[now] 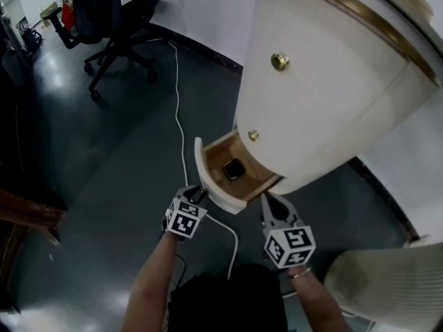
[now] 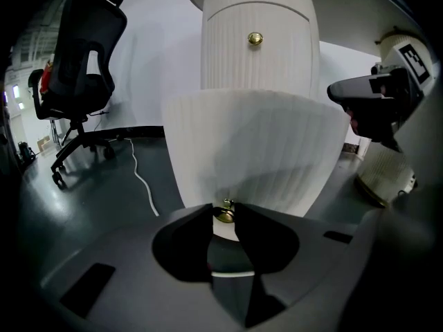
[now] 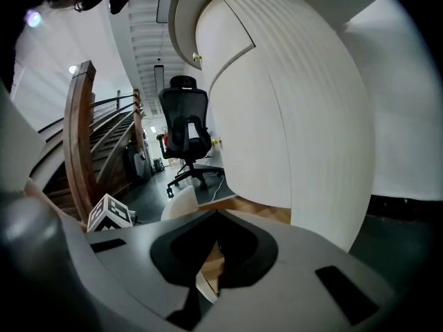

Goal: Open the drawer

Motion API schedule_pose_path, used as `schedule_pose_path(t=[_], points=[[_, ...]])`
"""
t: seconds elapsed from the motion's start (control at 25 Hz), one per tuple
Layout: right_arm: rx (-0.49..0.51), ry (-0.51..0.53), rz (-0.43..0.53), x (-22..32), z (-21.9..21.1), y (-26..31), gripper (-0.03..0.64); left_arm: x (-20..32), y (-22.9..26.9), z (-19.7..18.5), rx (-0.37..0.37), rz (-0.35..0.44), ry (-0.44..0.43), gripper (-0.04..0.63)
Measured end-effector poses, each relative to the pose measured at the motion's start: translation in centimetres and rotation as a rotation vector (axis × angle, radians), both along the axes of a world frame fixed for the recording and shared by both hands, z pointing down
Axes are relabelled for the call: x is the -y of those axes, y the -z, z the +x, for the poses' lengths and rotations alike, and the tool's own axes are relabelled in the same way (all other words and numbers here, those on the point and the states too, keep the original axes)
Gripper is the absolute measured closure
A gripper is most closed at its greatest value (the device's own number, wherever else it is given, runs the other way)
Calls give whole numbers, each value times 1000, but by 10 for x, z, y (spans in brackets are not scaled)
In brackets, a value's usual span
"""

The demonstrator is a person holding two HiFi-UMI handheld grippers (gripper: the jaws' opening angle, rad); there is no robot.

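Observation:
The white curved cabinet (image 1: 325, 95) has its bottom drawer (image 1: 208, 178) pulled out, showing a wooden inside with a small dark object (image 1: 233, 169). My left gripper (image 1: 201, 191) is at the drawer's ribbed front (image 2: 256, 151), with my left gripper (image 2: 223, 216) shut on its brass knob (image 2: 225, 214). My right gripper (image 1: 266, 198) hovers beside the drawer's right side, apart from it. In its own view my right gripper (image 3: 218, 251) has its fingers together and holds nothing. The drawer's wooden floor (image 3: 256, 209) lies just beyond them. Two more brass knobs (image 1: 279, 61) sit higher on the cabinet.
A black office chair (image 1: 118, 12) stands on the dark floor at the far left. A white cable (image 1: 181, 116) runs from it toward the drawer. A cream ribbed object (image 1: 387, 282) sits at the lower right. A wooden stair rail (image 3: 79, 137) rises at the left.

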State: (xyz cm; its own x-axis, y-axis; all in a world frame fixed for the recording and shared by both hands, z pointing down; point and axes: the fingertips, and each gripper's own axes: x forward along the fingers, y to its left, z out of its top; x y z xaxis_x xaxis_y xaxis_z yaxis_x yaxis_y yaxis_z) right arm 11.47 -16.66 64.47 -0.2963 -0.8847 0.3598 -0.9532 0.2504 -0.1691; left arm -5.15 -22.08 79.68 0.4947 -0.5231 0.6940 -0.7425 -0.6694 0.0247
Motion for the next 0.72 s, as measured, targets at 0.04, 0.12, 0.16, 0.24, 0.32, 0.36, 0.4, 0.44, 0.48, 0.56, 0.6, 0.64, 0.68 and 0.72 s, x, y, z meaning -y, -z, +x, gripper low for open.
schedule_pose_path(t=[0.04, 0.12, 0.16, 0.24, 0.32, 0.36, 0.4, 0.44, 0.48, 0.56, 0.6, 0.64, 0.68, 0.72], points=[[-1, 6, 0, 0, -1, 0, 614, -2, -1, -4, 2, -3, 4, 497], [-4, 16, 0, -1, -4, 1, 614, -7, -1, -11, 4, -9, 14, 497], [-5, 21, 0, -1, -5, 1, 614, -9, -2, -15, 4, -12, 20, 497], [-3, 31, -2, -1, -9, 1, 614, -13, -2, -22, 2, -20, 34, 497], [-2, 41, -2, 0, -12, 2, 614, -17, -3, -28, -3, -26, 54, 498], [-1, 45, 0, 0, -14, 2, 614, -18, -3, -31, -4, -28, 64, 499], [0, 50, 1, 1, -16, 3, 614, -20, -3, -34, -3, -30, 73, 499], [2, 54, 1, 1, -18, 3, 614, -22, -3, -37, -2, -33, 82, 499], [3, 57, 1, 1, -20, 4, 614, -24, -4, -40, -1, -36, 90, 499], [5, 66, 1, 1, -24, 4, 614, -28, -4, -45, 1, -41, 106, 499], [6, 71, 1, 0, -27, 5, 614, -30, -4, -48, 3, -42, 115, 499], [7, 76, 2, 0, -29, 5, 614, -32, -5, -51, 4, -44, 122, 499], [8, 80, 3, -1, -32, 6, 614, -34, -5, -54, 5, -46, 129, 499], [9, 83, 5, -1, -34, 7, 614, -36, -5, -57, 6, -49, 135, 499]])
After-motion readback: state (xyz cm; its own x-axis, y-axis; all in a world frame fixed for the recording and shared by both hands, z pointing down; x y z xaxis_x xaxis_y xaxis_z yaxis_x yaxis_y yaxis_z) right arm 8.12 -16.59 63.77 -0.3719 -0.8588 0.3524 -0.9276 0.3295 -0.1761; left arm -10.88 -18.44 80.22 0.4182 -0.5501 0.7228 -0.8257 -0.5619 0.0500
